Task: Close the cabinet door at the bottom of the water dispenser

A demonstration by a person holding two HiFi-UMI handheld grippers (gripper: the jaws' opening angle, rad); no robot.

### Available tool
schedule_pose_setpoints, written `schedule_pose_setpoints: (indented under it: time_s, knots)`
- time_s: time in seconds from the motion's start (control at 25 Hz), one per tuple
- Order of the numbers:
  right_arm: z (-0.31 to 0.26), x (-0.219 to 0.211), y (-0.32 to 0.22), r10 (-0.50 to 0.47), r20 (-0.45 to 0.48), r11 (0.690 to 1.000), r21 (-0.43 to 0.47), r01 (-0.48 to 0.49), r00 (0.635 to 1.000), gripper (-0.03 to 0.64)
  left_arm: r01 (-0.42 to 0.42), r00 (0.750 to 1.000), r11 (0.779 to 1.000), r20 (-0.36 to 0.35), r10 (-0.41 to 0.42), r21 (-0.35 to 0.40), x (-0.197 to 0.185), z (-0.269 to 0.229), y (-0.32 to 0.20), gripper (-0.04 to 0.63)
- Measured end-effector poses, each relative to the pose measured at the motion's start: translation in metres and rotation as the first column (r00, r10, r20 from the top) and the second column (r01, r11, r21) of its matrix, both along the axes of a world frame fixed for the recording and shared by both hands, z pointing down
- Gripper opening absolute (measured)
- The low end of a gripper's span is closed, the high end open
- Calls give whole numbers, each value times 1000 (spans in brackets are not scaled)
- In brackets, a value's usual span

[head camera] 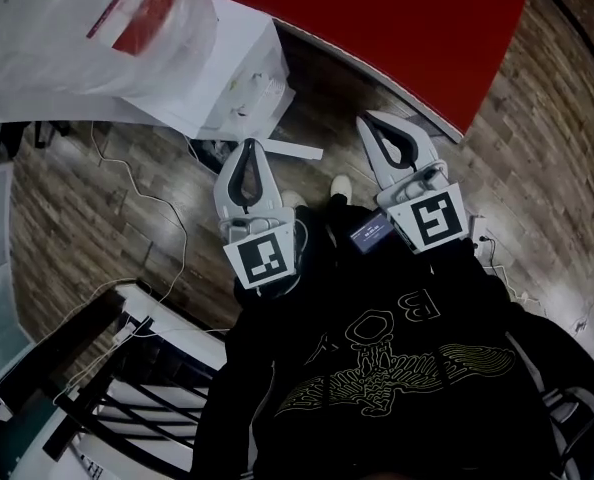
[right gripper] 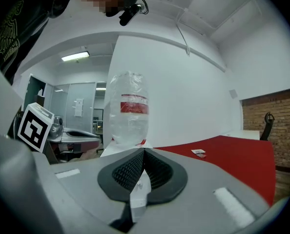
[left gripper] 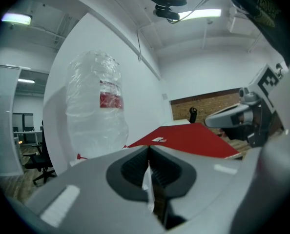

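Water dispenser (head camera: 227, 68): upper left of the head view, under a plastic-wrapped bottle (head camera: 97, 18). Left claw (head camera: 249, 148) and right claw (head camera: 372, 123): pinched together, empty, side by side mid-frame over wood floor (head camera: 127, 168).

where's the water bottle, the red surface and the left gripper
water bottle (left gripper: 96, 106): left gripper view, on its clear wrapped body beside the red label
red surface (head camera: 377, 28): head view, on a bare part of its top
left gripper (head camera: 249, 144): head view, where the tips of its closed fingers meet
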State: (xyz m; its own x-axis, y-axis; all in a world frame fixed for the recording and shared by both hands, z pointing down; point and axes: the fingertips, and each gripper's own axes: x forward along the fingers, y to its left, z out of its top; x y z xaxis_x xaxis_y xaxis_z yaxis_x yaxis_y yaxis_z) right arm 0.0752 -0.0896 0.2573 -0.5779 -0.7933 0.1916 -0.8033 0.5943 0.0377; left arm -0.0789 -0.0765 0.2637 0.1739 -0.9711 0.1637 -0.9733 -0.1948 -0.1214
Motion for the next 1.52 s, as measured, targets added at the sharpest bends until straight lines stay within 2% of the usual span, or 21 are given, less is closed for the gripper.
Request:
schedule_pose_setpoints:
  time_s: [0.12, 0.32, 0.4, 0.56, 0.64, 0.72, 0.84, 0.96, 1.08, 1.24, 1.52]
  knots:
    - [13, -6, -4, -26, -9, 999, 22, 27, 1000, 0, -1, 1000, 999, 6, 1, -45, -4, 19, 2, 6]
    - [49, -8, -6, -34, -61, 999, -20, 33, 998, 0, 4, 1000, 991, -13, -5, -131, -10, 59, 7, 6]
    - [61, -9, -4, -49, -80, 998, -44, 45, 996, 0, -2, 1000, 989, 9, 3, -145, -7, 66, 9, 6]
    - [92, -16, 1, -116, -193, 992, -79, 102, 974, -1, 1, 1000, 981, 19, 3, -196, -8, 86, 15, 6]
    - [109, -21, 0, -131, -210, 988, -110, 109, 969, -2, 1, 1000, 975, 5, 0, -222, -11, 101, 15, 6]
    - [130, -26, 1, -154, -210, 980, -158, 122, 965, -1, 16, 1000, 969, -11, -19, -248, -17, 118, 15, 6]
    - [159, -30, 9, -224, -252, 963, -204, 175, 941, 0, 26, 1000, 959, -1, -27, -281, -22, 140, 17, 6]
    - [180, -31, 15, -265, -231, 947, -245, 208, 936, 0, 19, 1000, 953, 10, -17, -303, -23, 162, 18, 6]
    - [201, -34, 14, -303, -246, 933, -274, 234, 921, -2, 21, 1000, 940, 18, -15, -340, -21, 191, 16, 6]
    - [235, -41, 12, -314, -239, 920, -314, 233, 919, 0, 35, 999, 909, -8, -43, -416, -21, 225, 16, 6]
    - [300, -47, 17, -356, -306, 902, -361, 239, 883, 0, 10, 1000, 885, -1, -12, -465, -27, 277, 17, 6]
